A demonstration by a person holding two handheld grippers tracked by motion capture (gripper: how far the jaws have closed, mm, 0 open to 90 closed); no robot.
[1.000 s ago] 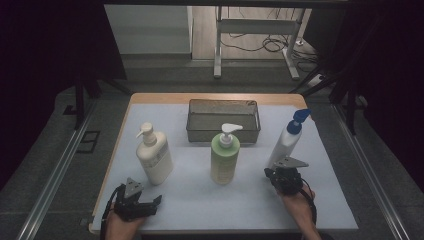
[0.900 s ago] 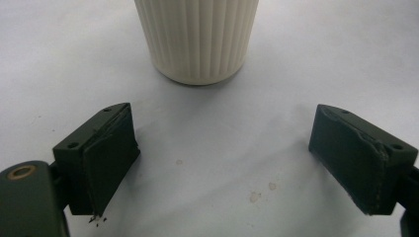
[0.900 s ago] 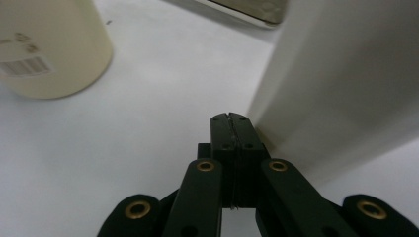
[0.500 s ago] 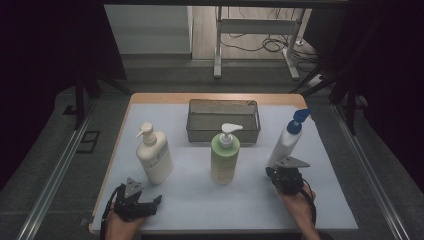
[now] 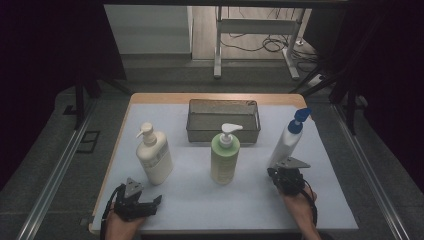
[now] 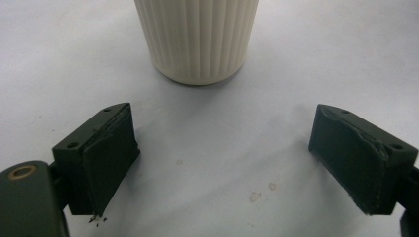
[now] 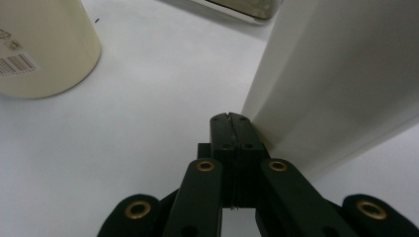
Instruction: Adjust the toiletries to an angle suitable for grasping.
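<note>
Three pump bottles stand on the white mat [image 5: 200, 195]: a cream ribbed one [image 5: 154, 155] at the left, a green one [image 5: 225, 155] in the middle and a white one with a blue cap [image 5: 287, 140] at the right, leaning. My left gripper [image 5: 152, 201] lies open near the front left corner; its view has the cream bottle's base [image 6: 196, 39] just ahead of the wide-apart jaws [image 6: 225, 165]. My right gripper [image 5: 281, 172] is shut with nothing between its pads, its tip [image 7: 231, 118] right at the foot of the white bottle [image 7: 336, 84].
A wire mesh basket [image 5: 223, 134] sits at the back middle of the mat, behind the green bottle. The green bottle's base [image 7: 44, 49] is off to the left in the right gripper view. Wooden table edges frame the mat; dark floor and rails surround it.
</note>
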